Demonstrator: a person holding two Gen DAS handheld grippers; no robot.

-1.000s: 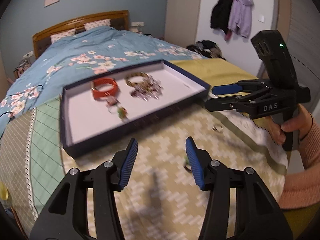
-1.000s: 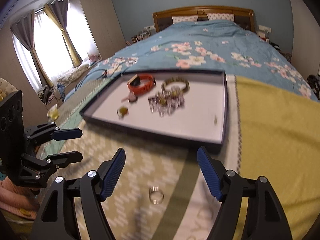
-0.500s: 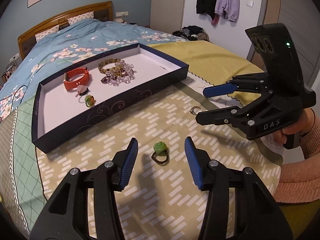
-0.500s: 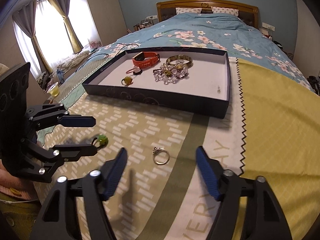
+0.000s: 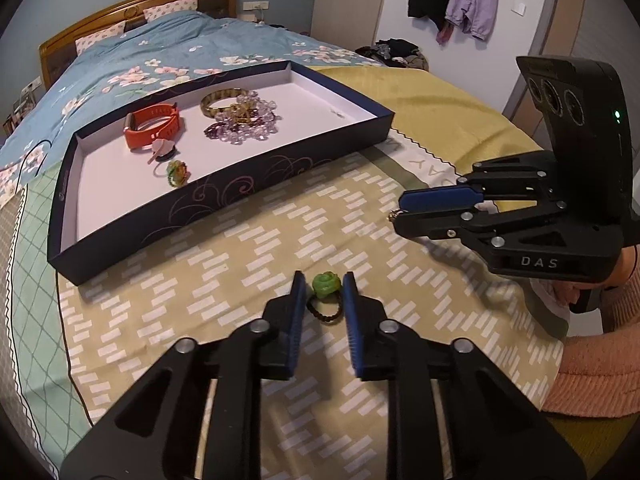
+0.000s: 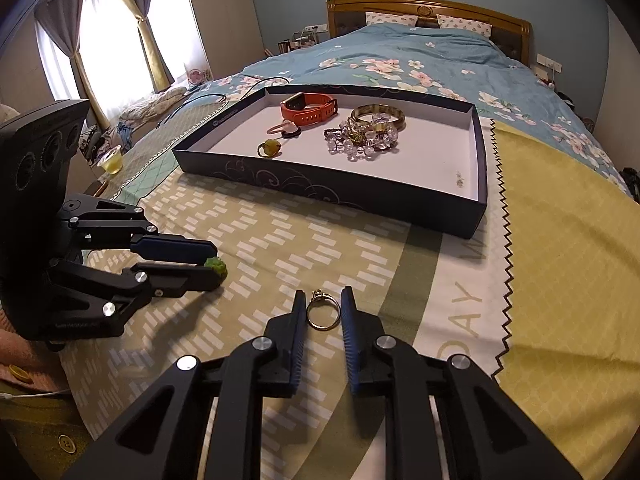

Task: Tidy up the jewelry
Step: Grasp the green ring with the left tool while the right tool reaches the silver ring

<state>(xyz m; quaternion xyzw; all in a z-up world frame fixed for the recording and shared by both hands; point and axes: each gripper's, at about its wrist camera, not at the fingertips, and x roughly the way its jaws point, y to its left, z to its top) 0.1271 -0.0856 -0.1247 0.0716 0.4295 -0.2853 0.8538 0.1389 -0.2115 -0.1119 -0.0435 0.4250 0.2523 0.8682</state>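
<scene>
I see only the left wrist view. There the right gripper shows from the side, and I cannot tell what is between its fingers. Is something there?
Observer: Yes. In the right wrist view a gold ring with a small stone lies between the fingers of the right gripper, whose jaws are closing. Both pads seem to touch the band.
Operator: Where exactly does it lie?
Observer: On the patterned cloth, just left of its dark green stripe.
Operator: Which way does the stone point?
Observer: Away from the gripper, toward the tray.
</scene>
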